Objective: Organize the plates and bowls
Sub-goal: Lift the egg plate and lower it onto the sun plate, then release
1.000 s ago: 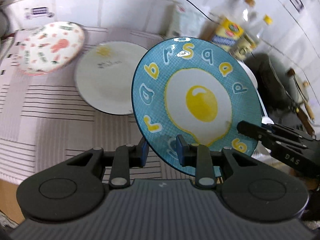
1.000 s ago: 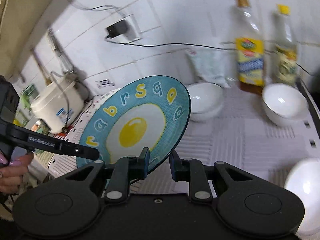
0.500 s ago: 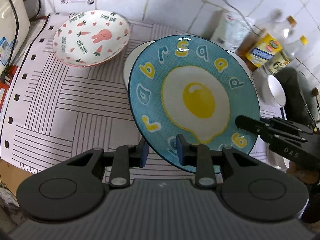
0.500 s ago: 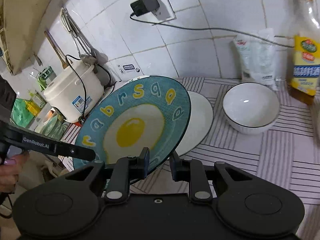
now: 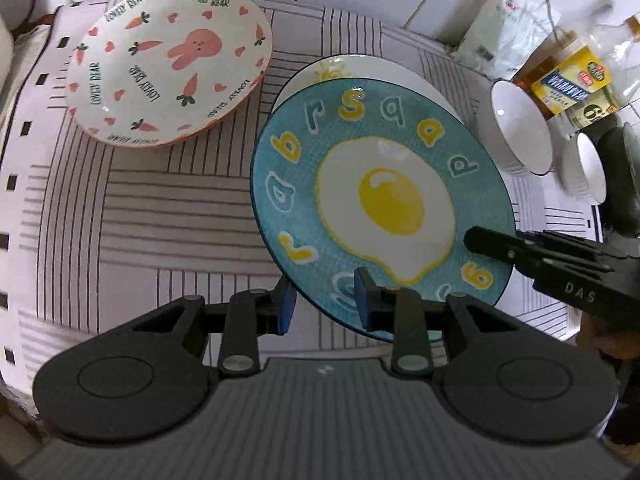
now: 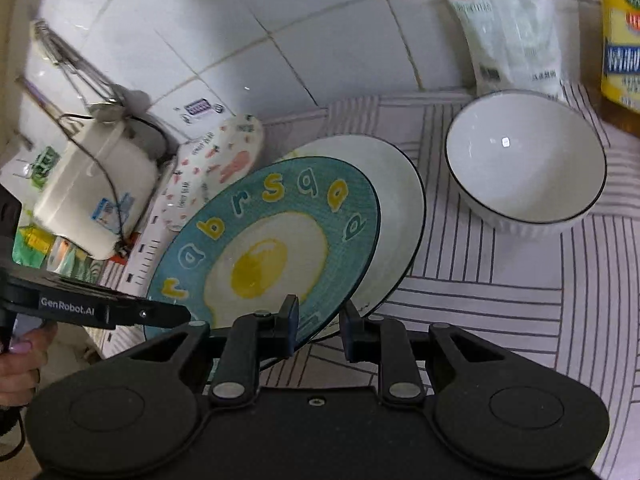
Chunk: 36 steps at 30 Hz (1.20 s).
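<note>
Plate held: blue fried-egg plate (image 5: 384,204), yellow yolk in the middle and letters round the rim, tilted and carried above the desk (image 5: 132,220) by both grippers at once.
Left gripper: left gripper (image 5: 325,300) bites the plate's rim at 6 o'clock in its own view; one blue pad sits on the printed face, the other under the rim. Its fingers (image 5: 362,298) are easing apart at this moment, with the rim between them and the pads touching it.
Right gripper: right gripper (image 6: 318,326) clenched on the same plate's edge at 6 o'clock in the right wrist view, one pad on each side of the rim.
Below the plate: white plate (image 6: 400,200) with a dark rim and a small sun print, lying flat on the desk; the blue plate covers most of it, leaving a crescent from 12 to 3 o'clock. Whether the two touch cannot be told.
Rabbit dish: carrot-and-rabbit bowl (image 5: 168,64) marked "LOVELY BEAR", at 10 o'clock of the blue plate, apart from it.
White bowls: white bowl (image 6: 524,160) with a thin dark rim, at 2 o'clock of the plates; a second white bowl (image 5: 588,168) just beyond it in the left wrist view.
Desk cover: white mat with line patterns (image 6: 500,280).
Backdrop: white tiled wall (image 6: 320,40), rice cooker (image 6: 92,196) at 9 o'clock, oil bottle (image 5: 568,76) and a plastic packet (image 6: 508,32) by the wall.
Person: hand (image 6: 20,364) on the left gripper's handle.
</note>
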Tool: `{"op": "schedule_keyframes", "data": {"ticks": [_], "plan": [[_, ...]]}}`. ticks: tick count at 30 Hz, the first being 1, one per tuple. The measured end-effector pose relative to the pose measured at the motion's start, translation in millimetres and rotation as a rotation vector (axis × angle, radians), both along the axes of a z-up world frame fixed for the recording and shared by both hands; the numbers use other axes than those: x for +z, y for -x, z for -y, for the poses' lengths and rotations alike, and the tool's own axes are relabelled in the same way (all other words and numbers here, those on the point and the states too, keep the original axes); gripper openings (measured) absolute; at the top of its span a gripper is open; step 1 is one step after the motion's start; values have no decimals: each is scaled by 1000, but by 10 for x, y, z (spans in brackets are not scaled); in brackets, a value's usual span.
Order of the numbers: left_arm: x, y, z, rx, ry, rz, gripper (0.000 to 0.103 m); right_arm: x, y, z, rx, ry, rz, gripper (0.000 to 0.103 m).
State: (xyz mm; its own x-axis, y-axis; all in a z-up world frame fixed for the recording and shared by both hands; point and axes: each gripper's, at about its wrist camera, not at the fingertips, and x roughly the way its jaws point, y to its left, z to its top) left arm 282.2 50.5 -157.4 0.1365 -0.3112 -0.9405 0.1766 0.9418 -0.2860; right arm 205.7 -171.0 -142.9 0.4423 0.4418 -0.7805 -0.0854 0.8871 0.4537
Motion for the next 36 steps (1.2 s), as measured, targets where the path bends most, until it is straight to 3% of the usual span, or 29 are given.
{"op": "schedule_keyframes", "data": {"ticks": [14, 19, 25, 32, 36], "plan": [[-161, -338, 71, -122, -1, -55, 32, 37, -41, -314, -129, 205, 5, 28], [-201, -416, 84, -133, 23, -75, 32, 77, -103, -603, -141, 387, 23, 33], [-308, -380, 100, -169, 24, -87, 32, -19, -57, -842, -134, 531, 44, 34], [-239, -353, -28, -211, 107, -70, 28, 54, 29, -902, -228, 505, 48, 32], [-62, -292, -81, -241, 96, -27, 28, 182, 164, -997, -272, 459, 69, 32]]}}
